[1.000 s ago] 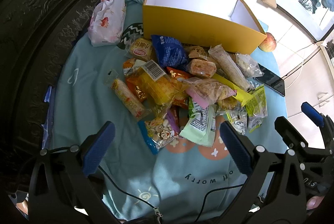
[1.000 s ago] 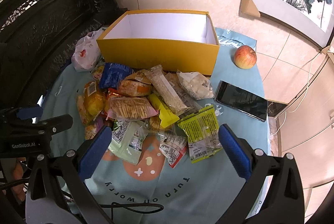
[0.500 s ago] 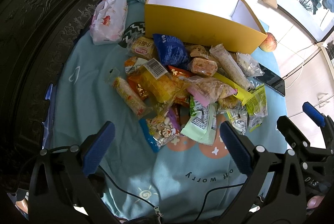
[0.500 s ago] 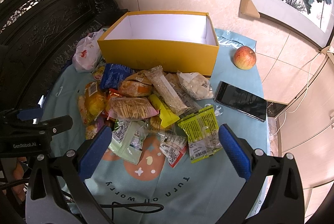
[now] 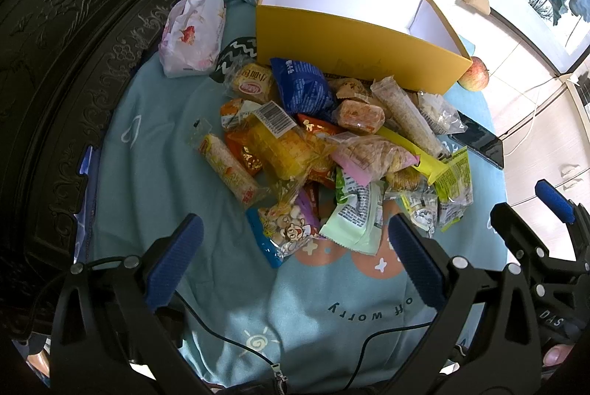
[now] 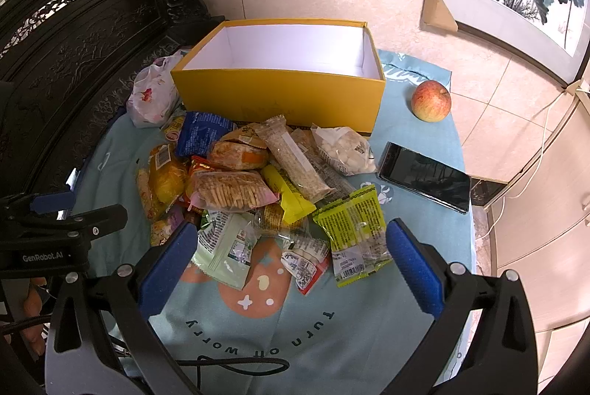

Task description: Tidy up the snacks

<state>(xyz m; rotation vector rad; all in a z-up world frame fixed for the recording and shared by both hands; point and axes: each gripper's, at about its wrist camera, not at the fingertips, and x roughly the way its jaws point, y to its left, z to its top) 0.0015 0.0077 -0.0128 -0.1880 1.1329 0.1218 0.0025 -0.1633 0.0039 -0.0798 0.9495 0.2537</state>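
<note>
Both the left gripper (image 5: 295,266) and right gripper (image 6: 287,266) hovered with fingers spread wide, holding nothing. No snack (image 6: 232,190) had entered the box (image 6: 280,96); the next move likely required a first pick.

The snack pile (image 6: 258,181) lies before the box (image 6: 280,93); the apple (image 6: 430,100) sits right of it, the phone (image 6: 424,177) right-front (near the pile), the bag (image 6: 151,96) left.
</note>
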